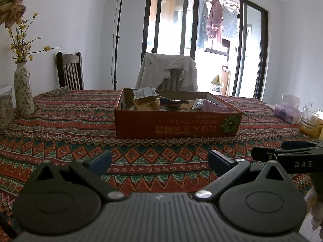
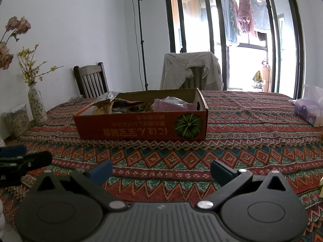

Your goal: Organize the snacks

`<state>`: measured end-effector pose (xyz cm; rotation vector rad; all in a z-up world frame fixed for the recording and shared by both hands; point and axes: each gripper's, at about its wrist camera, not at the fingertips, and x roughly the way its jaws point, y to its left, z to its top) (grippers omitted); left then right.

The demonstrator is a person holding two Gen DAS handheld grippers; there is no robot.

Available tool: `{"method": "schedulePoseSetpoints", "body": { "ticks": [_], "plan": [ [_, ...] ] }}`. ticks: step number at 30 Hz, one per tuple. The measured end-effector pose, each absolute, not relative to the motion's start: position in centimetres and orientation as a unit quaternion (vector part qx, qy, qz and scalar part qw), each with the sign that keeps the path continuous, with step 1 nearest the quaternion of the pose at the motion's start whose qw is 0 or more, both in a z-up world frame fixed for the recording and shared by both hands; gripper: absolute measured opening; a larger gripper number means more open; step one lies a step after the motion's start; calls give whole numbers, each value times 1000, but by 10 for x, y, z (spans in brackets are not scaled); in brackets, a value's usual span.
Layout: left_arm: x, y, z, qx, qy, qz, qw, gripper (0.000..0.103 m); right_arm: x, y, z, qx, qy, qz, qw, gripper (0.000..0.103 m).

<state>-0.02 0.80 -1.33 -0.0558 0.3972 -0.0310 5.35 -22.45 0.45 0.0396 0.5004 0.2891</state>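
**Both grippers short of the snack box**

Left wrist view: your left gripper (image 1: 159, 162) gapes wide and empty; the orange box (image 1: 177, 124) of snack packets (image 1: 147, 100) stands ahead on the tablecloth (image 1: 60, 141), well apart. A glass cup (image 1: 309, 119) shows only here.

Right wrist view: your right gripper (image 2: 161, 171), equally spread and empty, faces the box (image 2: 141, 125) from its pumpkin-printed side.

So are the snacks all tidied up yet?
Looks nearly done, maybe finished. Snack packets already sit piled in the box. Nothing is in hand: the left gripper and right gripper are both open and empty. No loose snacks show on the tablecloth, so I can't see anything left.
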Motion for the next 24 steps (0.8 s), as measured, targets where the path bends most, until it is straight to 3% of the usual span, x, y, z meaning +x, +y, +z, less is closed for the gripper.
{"method": "schedulePoseSetpoints", "body": {
  "ticks": [24],
  "plan": [
    [-2, 10, -15, -35, 192, -19, 981, 103, 50, -222, 0, 17, 250, 143, 957, 103]
  ]
}}
